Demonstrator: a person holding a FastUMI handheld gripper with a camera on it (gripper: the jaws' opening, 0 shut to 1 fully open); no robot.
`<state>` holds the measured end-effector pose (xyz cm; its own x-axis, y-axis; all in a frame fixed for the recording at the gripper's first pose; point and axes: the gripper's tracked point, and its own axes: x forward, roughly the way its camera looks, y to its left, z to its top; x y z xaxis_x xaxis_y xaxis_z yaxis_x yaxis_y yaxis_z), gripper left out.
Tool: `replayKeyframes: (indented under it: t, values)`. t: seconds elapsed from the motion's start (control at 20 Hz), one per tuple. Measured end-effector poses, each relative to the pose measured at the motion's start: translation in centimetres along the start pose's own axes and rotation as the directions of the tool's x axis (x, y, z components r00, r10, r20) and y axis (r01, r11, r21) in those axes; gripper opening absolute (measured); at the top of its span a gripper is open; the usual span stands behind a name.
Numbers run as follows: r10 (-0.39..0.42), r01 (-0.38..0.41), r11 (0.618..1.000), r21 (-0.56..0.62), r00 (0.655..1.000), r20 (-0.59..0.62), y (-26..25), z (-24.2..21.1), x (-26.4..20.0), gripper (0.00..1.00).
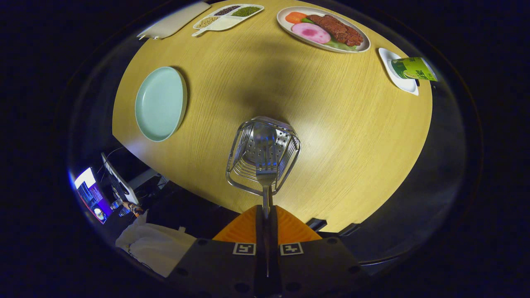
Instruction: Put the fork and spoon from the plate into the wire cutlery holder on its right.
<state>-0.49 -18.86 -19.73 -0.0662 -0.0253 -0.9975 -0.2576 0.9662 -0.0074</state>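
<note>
While the two orange fingers (290, 229) press together on a thin steel handle, the gripper (266, 215) holds the fork (266, 159) with its tines pointing down into the wire cutlery holder (238, 165), which stands just ahead of the fingertips. Something shiny lies behind the tines inside the holder; whether it is the spoon cannot be told. As a judgement, the fork is light, stiff and slick, so a firm pinch on the flat of the handle suits it, and it may clatter or slip when let go. The holder itself looks light and open-sided, likely to slide or tip on the smooth wooden table (352, 157) if knocked. Left of the holder sits a pale green plate (159, 105), bare of cutlery. Beyond the holder lie a dish of food (325, 31), a divided tray (225, 16) and a green carton (412, 68) on a small white plate (389, 56). Near the holder's left, off the table, a lit screen (93, 196) glows
</note>
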Motion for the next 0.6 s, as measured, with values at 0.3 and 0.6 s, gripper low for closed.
replayKeyframes:
  t: [0.3, 0.6]
  values:
    - [0.017, -0.017, 0.999, 0.031, 1.000, 0.023, -0.4, 0.1, -0.3, 0.20]
    - [0.129, -0.133, 0.991, 0.003, 0.969, 0.210, 2.1, 0.5, -3.7, 0.81]
